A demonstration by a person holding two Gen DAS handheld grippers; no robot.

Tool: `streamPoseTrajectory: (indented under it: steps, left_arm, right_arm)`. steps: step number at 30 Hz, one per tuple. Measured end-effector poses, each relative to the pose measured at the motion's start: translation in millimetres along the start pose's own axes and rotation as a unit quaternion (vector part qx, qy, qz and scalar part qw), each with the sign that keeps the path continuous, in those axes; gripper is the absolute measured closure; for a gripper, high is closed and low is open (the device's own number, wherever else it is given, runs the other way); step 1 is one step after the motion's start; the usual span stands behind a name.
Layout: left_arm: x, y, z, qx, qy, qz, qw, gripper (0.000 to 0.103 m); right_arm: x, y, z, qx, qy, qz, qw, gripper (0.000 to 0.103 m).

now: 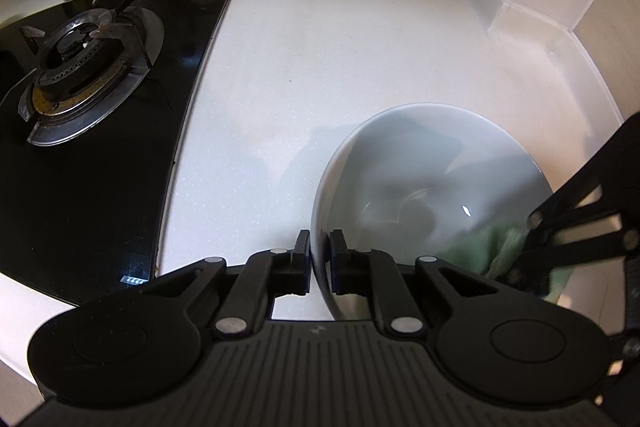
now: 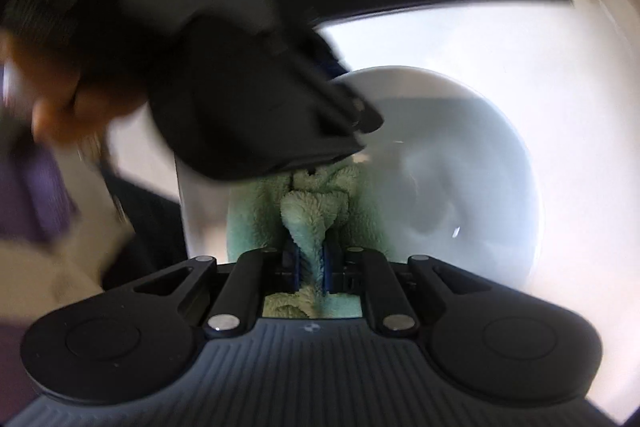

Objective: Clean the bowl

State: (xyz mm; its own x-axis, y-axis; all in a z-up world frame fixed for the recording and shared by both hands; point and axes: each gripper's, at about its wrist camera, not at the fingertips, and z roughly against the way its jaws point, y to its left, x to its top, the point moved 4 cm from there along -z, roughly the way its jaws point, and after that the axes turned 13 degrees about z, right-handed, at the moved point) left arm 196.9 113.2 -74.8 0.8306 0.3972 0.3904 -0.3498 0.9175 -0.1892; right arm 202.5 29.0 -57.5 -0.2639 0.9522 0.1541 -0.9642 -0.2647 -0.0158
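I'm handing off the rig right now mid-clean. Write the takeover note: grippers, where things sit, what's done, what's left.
Left gripper: straddles the near rim of the white bowl, steadying it on the white countertop beside the gas stove.
Right gripper: shut on a green cloth, which is inside the bowl.
Done: bowl held, cloth in.
Left: finish wiping the inside, lift the cloth out, release the bowl. Cleanliness is hard to judge; the right view is blurred.

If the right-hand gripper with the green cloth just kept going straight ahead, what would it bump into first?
Most likely the inside of the white bowl. The right gripper is shut on the green cloth, which bunches ahead of its fingers, so the cloth would press the bowl's inner wall first. Depth is hard to judge through the blur.
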Motion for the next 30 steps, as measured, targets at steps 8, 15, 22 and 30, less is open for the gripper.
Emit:
streamPoseTrajectory:
  steps: [8,15,22,30]
  left_arm:
    - [-4.4,-4.5,-0.1,0.003,-0.005,-0.03,0.9995,0.091]
    - [-4.1,-5.4,-0.9,0.002,-0.006,-0.04,0.9992,0.092]
    - [2.5,-2.2,-3.0,0.005,-0.005,-0.038,0.9993,0.092]
    - [5.4,0.3,-5.5,0.006,-0.008,-0.027,0.9996,0.092]
  right_arm:
    - [-8.0,-2.4,12.2,-0.102,0.055,0.075,0.99,0.096]
    - [-6.4,-25.1,49.1,-0.227,-0.021,0.113,0.967,0.096]
    - [2.3,-8.5,28.7,-0.251,-0.041,0.262,0.931,0.095]
    - [-14.9,7.4,6.6,-0.26,0.085,0.358,0.893,0.094]
